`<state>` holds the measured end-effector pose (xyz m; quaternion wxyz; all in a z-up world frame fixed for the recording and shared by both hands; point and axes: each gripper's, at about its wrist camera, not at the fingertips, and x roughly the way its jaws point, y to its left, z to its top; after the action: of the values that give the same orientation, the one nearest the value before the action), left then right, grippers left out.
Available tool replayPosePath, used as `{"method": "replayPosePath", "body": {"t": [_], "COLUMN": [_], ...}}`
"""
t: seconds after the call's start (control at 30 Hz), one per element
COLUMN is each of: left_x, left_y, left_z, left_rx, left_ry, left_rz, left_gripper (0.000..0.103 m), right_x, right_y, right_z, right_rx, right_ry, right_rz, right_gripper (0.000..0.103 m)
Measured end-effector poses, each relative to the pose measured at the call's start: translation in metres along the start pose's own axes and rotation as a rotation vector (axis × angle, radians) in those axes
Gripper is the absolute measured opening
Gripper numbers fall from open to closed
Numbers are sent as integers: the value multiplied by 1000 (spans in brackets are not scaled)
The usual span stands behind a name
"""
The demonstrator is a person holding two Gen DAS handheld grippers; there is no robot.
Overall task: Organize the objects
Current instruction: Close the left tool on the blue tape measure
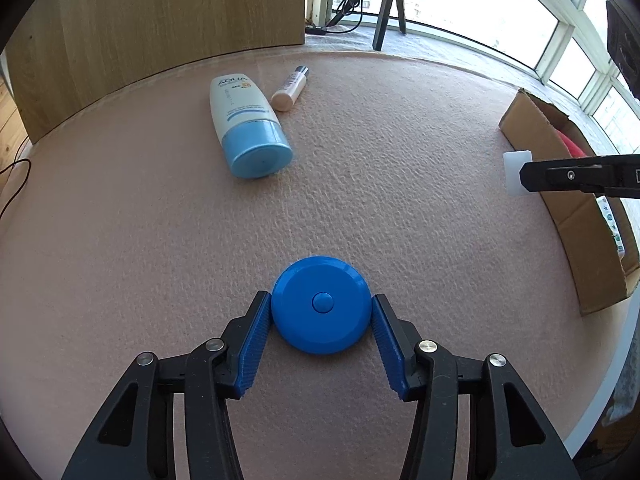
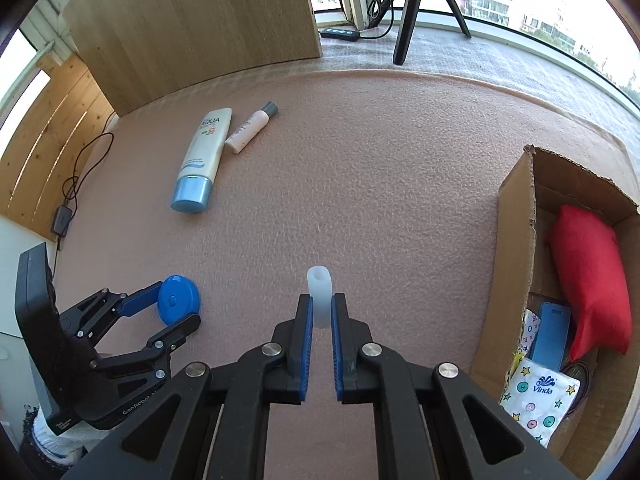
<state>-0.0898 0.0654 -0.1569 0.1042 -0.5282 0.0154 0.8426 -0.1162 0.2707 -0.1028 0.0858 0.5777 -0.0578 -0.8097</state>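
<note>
A blue round tape measure [image 1: 321, 304] lies flat on the pink mat. My left gripper [image 1: 321, 298] has a blue pad against each side of it; the right wrist view also shows this gripper [image 2: 178, 304] around the disc [image 2: 176, 298]. A small white translucent tube [image 2: 319, 296] stands up between the fingertips of my right gripper [image 2: 321, 298], which is shut on it above the mat. In the left wrist view that tube [image 1: 514, 172] and the right gripper [image 1: 524, 176] hover beside the cardboard box [image 1: 560, 208]. An AQUA sunscreen tube [image 2: 202, 152] and a small beige tube [image 2: 250, 128] lie at the back left.
The open cardboard box [image 2: 516, 248] at the right holds a red pouch [image 2: 588, 280], a blue case [image 2: 552, 332] and a Vinda tissue pack [image 2: 540, 400]. A wooden board [image 2: 200, 20] stands behind the mat. A tripod [image 2: 408, 12] and power strip [image 2: 340, 34] sit by the window.
</note>
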Motion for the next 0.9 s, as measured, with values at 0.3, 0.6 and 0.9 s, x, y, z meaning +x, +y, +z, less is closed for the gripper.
{"method": "replayPosePath", "body": {"t": [0.3,0.6,0.9], "left_x": [-10,-40,-64], "left_y": [-16,-58,-122], "left_z": [4,24,54], "left_rx": [20,83,175], "left_ry": [-22,-94,-150], "left_rz": [1,-41,-147], "left_gripper": [54,54,54], "right_x": [-27,-56,-94], "right_y": [-3,-37,-99], "right_z": [-24,-48,-72], "right_rx": [-11,55,174], "right_ry": [-73,-123,-175], "right_rz": [-13,-22,-76], "right_gripper": [8,8,8]}}
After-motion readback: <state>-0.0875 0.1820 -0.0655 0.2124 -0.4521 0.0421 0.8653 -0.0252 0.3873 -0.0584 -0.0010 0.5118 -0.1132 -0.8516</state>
